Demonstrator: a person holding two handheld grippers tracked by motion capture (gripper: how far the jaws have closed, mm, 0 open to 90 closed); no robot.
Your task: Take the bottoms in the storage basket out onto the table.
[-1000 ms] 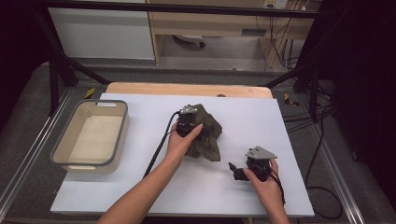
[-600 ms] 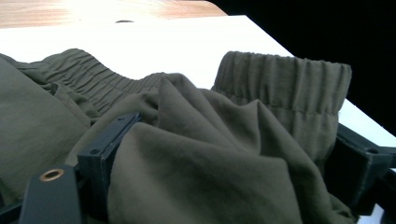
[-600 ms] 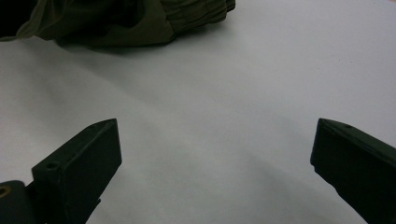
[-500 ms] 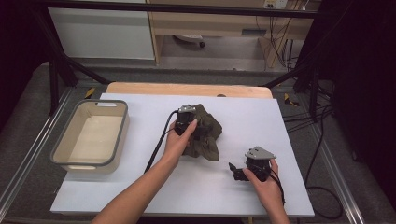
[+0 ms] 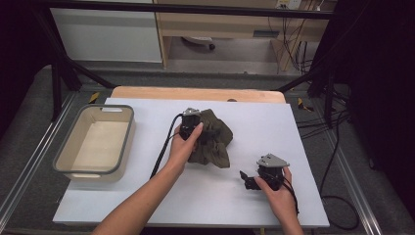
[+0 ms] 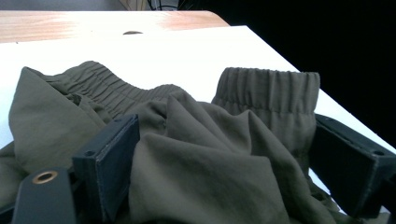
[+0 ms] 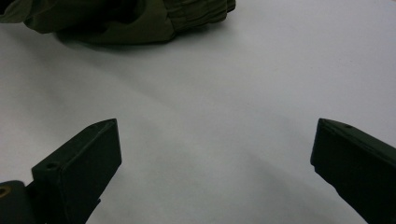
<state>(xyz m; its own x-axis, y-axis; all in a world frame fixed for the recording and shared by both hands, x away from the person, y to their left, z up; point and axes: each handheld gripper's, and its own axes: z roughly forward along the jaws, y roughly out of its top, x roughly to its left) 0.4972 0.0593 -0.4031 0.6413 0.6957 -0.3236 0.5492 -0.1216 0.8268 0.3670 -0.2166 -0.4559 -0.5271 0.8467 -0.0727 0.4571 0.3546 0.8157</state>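
White desk, dim workroom beyond: cloth pickup getting under way.
The olive garment is lying crumpled at the desk's centre, right of the empty bin. The left claw is straddling its folds, jaws just opening wide and not yet pinching; next it likely needs to close on fabric. The right claw is gaping empty nearer, at right.

The right gripper hovers low over the white surface, its two black jaws spread wide apart with nothing but bare surface between them. Ahead and well beyond the jaws, toward the left one, lies a crumpled olive-green garment, its gathered elastic band facing the gripper.
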